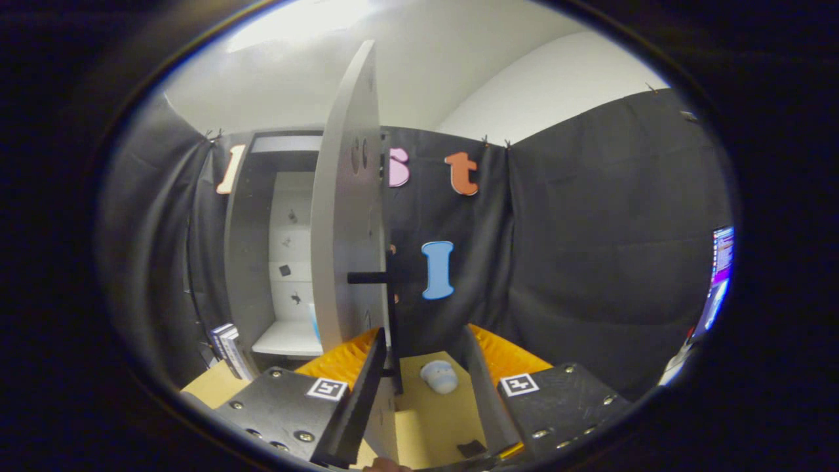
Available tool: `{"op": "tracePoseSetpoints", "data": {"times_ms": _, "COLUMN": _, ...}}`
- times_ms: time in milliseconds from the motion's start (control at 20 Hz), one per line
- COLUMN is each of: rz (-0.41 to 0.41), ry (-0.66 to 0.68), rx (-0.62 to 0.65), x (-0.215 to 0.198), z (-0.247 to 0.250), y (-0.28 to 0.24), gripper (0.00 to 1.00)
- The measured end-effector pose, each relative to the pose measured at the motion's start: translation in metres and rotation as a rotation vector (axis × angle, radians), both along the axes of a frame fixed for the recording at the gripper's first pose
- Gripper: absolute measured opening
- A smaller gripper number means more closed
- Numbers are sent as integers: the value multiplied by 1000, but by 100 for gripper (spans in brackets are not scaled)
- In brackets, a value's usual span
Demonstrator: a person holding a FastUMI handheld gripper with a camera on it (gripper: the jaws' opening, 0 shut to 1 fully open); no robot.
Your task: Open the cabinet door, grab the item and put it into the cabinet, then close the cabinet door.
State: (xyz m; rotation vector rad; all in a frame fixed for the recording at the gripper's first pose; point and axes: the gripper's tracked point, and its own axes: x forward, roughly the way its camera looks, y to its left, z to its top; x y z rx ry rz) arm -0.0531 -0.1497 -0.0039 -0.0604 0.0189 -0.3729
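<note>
Because the open door (347,210) stands edge-on and hides much of the cabinet (275,249) inside, the shelves are hard to read, while the gripper (419,347) is spread open around the door's lower edge, the item (438,376) lying on the table (426,419) between its fingers.

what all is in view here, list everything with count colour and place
cabinet: one, grey, open, standing against the booth wall beyond the fingers
cabinet door: one, grey, swung open edge-on, its lower edge between the fingers
door handle: one, black, on the door's far side
shelf: one, white, low inside the cabinet
small rounded item: one, pale blue-grey, on the table between the fingers
table: one, tan
books: a few, stacked upright beside the cabinet
screen: one, lit, far off to one side
gripper: one, fingers open
</note>
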Motion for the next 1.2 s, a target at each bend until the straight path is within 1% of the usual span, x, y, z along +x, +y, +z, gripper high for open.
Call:
{"op": "tracePoseSetpoints", "data": {"times_ms": 50, "rz": 19, "ry": 26, "rx": 8, "x": 1, "z": -6, "y": 7, "gripper": 70}}
{"op": "tracePoseSetpoints", "data": {"times_ms": 150, "rz": 75, "ry": 30, "rx": 38, "x": 3, "z": -7, "y": 21, "gripper": 72}}
{"op": "tracePoseSetpoints", "data": {"times_ms": 300, "rz": 156, "ry": 39, "rx": 59, "x": 25, "z": -13, "y": 50, "gripper": 73}}
{"op": "tracePoseSetpoints", "data": {"times_ms": 450, "rz": 241, "ry": 85, "rx": 66, "x": 49, "z": -27, "y": 80, "gripper": 73}}
{"op": "tracePoseSetpoints", "data": {"times_ms": 550, "rz": 299, "ry": 80, "rx": 79, "x": 62, "z": -29, "y": 102, "gripper": 73}}
{"op": "tracePoseSetpoints", "data": {"times_ms": 600, "rz": 313, "ry": 88, "rx": 80, "x": 69, "z": -32, "y": 106, "gripper": 73}}
{"op": "tracePoseSetpoints", "data": {"times_ms": 700, "rz": 395, "ry": 88, "rx": 113, "x": 85, "z": -35, "y": 134, "gripper": 86}}
{"op": "tracePoseSetpoints", "data": {"times_ms": 750, "rz": 422, "ry": 93, "rx": 116, "x": 95, "z": -40, "y": 150, "gripper": 92}}
{"op": "tracePoseSetpoints", "data": {"times_ms": 800, "rz": 436, "ry": 102, "rx": 113, "x": 107, "z": -47, "y": 159, "gripper": 98}}
{"op": "tracePoseSetpoints", "data": {"times_ms": 900, "rz": 462, "ry": 97, "rx": 127, "x": 127, "z": -45, "y": 171, "gripper": 99}}
{"op": "tracePoseSetpoints", "data": {"times_ms": 1100, "rz": 487, "ry": 63, "rx": 172, "x": 166, "z": -50, "y": 197, "gripper": 98}}
{"op": "tracePoseSetpoints", "data": {"times_ms": 1200, "rz": 499, "ry": 60, "rx": 177, "x": 175, "z": -52, "y": 203, "gripper": 98}}
